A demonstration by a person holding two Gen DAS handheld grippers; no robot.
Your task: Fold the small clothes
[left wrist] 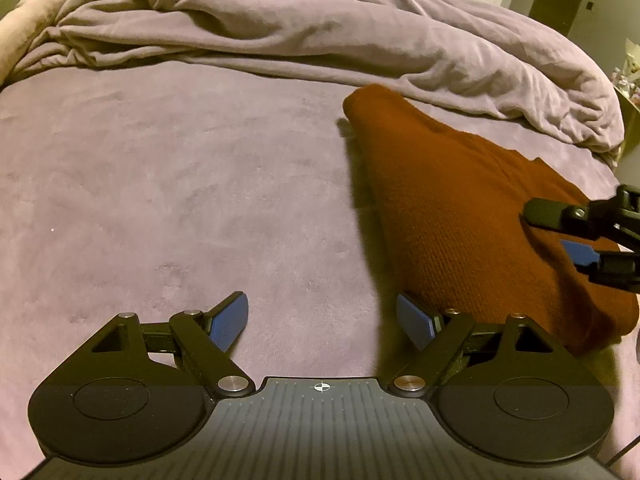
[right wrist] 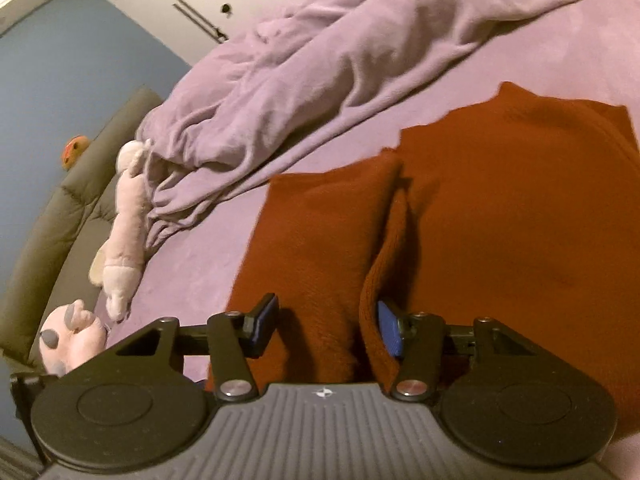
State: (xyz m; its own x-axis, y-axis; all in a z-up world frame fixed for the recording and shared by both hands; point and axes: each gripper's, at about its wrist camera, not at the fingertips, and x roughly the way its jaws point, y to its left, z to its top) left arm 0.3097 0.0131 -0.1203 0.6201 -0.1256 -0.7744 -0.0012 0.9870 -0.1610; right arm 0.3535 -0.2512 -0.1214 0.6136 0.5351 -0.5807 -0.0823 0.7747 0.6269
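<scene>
rust knit garment (left wrist: 472, 208) on purple bed (left wrist: 180, 184), both jaws apart; no legible writing, seemingly

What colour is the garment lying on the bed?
Rust red, a plain knit with no pattern; the garment shows best in the right wrist view.

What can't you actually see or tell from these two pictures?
- What kind of garment the rust garment is: it is bunched up, and cut off by the right edge in both views.
- The right gripper: mostly past the frame edge in the left wrist view.
- The plush toy: partly behind the gripper body in the right wrist view.
- Orange object on the headboard: too small and blurred.
</scene>
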